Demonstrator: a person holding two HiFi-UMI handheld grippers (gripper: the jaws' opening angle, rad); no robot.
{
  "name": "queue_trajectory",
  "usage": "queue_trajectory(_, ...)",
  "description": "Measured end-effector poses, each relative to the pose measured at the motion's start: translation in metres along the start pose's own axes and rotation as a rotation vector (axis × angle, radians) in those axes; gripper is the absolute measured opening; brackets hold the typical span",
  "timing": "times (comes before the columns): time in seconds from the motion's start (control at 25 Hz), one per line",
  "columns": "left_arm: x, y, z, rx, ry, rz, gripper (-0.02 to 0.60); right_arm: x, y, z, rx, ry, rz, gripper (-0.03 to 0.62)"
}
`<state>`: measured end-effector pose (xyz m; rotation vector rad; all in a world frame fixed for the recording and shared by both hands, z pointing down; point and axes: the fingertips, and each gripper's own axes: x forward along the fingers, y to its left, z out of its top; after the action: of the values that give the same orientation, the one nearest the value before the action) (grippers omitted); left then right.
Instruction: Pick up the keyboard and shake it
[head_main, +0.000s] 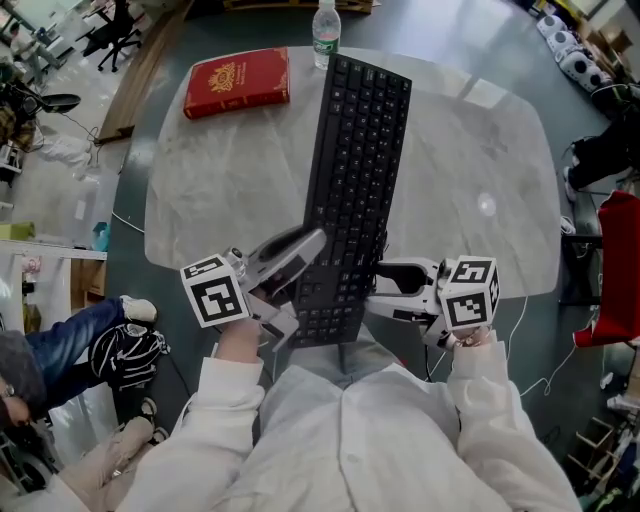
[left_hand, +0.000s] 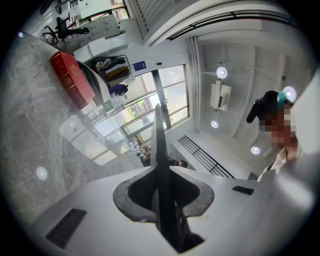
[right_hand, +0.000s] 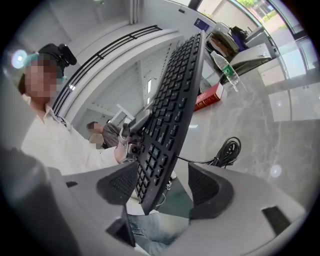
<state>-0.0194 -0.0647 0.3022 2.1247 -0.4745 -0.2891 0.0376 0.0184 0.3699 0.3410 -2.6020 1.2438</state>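
The left gripper (head_main: 303, 280) is clamped on the near left edge of the long black plastic keyboard (head_main: 355, 180). In the left gripper view its two jaws (left_hand: 162, 196) pinch the thin edge of the keyboard (left_hand: 161, 150), which runs straight away from the camera. The right gripper (head_main: 382, 291) sits at the near right corner with its jaws standing apart. In the right gripper view the keyboard's corner (right_hand: 175, 105) hangs in the gap between them (right_hand: 164, 184), and neither pad presses on it.

The keyboard is off the pale grey marble-look table (head_main: 470, 170) and tilted, keys towards the right gripper. Its near end juts past the table's near edge, over the person's lap. A black cable (right_hand: 227, 150) leads from it to a coil on the tabletop.

Each gripper carries a white cube with black square markers (head_main: 215, 290). The red hardback book (head_main: 238, 82) at the far left of the table has a gold emblem and gold lettering too small to read. The clear plastic water bottle (head_main: 326, 32) at the far edge has a green-and-white label (right_hand: 229, 71), its print also unreadable.

The tabletop to the right of the keyboard is bare stone out to the rounded edge. The bottle stands just beside the keyboard's far left corner.

Both arms in white sleeves (head_main: 240, 420) are bent close to the body, the grippers pointing forward.
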Motion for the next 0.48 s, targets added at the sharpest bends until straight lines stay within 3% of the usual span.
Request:
queue_trajectory(0.28,0.001,-0.008,0.001,0.024,-0.04,0.008,0.074,-0.015,-0.003,0.008,-0.039,0.0,0.005,0.299)
queue_trajectory(0.48,-0.003,-0.01,0.004,0.038,-0.036,0.021,0.074,-0.027,-0.01,0.035,-0.05,-0.079,-0.03,0.299)
